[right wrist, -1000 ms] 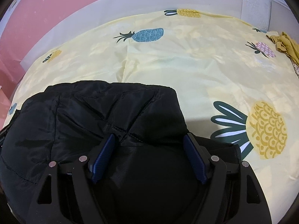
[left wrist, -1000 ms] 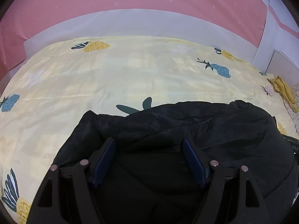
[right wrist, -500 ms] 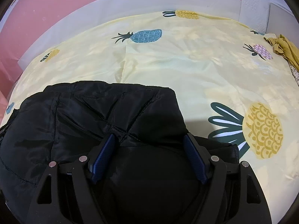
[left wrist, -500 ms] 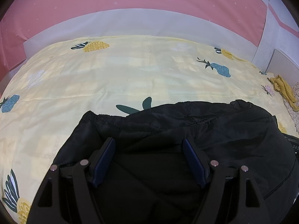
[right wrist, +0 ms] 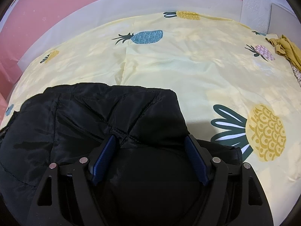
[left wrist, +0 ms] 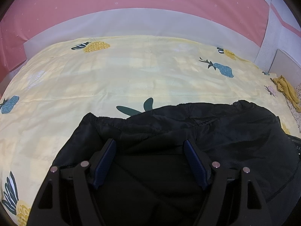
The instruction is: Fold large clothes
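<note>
On the yellow pineapple-print bedsheet (left wrist: 131, 79) a black padded jacket (right wrist: 94, 116) lies bunched at the near edge, under the left gripper (left wrist: 150, 150) and right gripper (right wrist: 150, 148), both spread wide and gripping nothing, a mustard cloth (right wrist: 287, 47) far right.

Both the left gripper (left wrist: 149, 146) and right gripper (right wrist: 150, 143) are matte black, with triangular cut-outs, silver pivot screws and two dark blue ribbed finger pads (right wrist: 105, 158) each

The jacket (left wrist: 188, 131) lay on the bed (left wrist: 131, 75); a crumpled cloth (left wrist: 286, 88) sat far right, well apart.
</note>
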Tool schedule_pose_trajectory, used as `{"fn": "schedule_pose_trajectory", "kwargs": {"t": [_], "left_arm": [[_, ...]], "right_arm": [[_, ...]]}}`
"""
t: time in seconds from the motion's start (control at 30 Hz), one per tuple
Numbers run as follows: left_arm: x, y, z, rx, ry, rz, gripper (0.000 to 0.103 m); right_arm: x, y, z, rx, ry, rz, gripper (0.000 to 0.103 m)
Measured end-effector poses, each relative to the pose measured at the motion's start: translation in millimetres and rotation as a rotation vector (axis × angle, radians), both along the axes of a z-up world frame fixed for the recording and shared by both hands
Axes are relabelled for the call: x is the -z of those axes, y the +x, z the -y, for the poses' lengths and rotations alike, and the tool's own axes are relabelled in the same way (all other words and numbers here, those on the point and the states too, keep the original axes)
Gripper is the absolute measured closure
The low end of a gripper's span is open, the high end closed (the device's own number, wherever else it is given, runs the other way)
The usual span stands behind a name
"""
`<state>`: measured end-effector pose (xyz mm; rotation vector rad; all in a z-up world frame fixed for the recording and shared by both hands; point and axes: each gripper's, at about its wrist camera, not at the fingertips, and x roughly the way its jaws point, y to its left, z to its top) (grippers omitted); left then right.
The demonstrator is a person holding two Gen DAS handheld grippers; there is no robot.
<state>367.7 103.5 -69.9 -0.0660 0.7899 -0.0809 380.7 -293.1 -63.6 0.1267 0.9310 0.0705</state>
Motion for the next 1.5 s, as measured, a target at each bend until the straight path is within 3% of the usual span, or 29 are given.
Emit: {"fn": "schedule_pose_trajectory", "kwargs": {"t": [0.33,0.5,0.57,0.8,0.87,0.97,1.03,1.17,1.33,1.5], "left_arm": [[-4.2,3.5,1.5,0.006,0.010,-0.020,0.025],[-21.2,-4.9,5.6,0.007,0.038,-0.024,0.026],[-34.3,-12.3,5.1,0.010,0.013,-0.015,0.026],[-88.9,-93.9,6.7,0.086,-0.119,0.158,0.026],[-83.8,-120.5,10.0,0.106,-0.122,0.181,0.026],[-57.3,-134.6,9.1,0.083,-0.088,0.138,0.026],[-38.4,-129.8,6.0,0.060,-0.072,0.088,0.026],[-20.1,-117.5,-3.7,0.019,-0.135,0.051,0.026],[-11.6,-107.8,13.9,0.019,-0.024,0.025,0.025],[-3.2,-98.0,14.5,0.021,-0.022,-0.016,0.024]], "right_arm": [[-46.4,-38.9,7.9,0.035,0.053,0.079,0.028],[-64.8,-78.1,3.8,0.011,0.053,0.142,0.028],[-72.8,-91.6,-0.9,-0.009,0.063,0.170,0.028],[-86.5,-129.0,-36.4,-0.119,0.062,0.236,0.028],[-82.5,-135.8,-43.3,-0.134,0.064,0.240,0.028],[-70.9,-139.4,-50.0,-0.132,0.028,0.230,0.028],[-60.2,-136.2,-51.4,-0.130,0.007,0.207,0.028],[-41.4,-121.6,-49.2,-0.118,-0.027,0.145,0.028],[-25.0,-106.6,-49.9,-0.134,-0.048,0.089,0.028],[-16.1,-101.2,-52.1,-0.133,-0.055,0.049,0.027]]}}
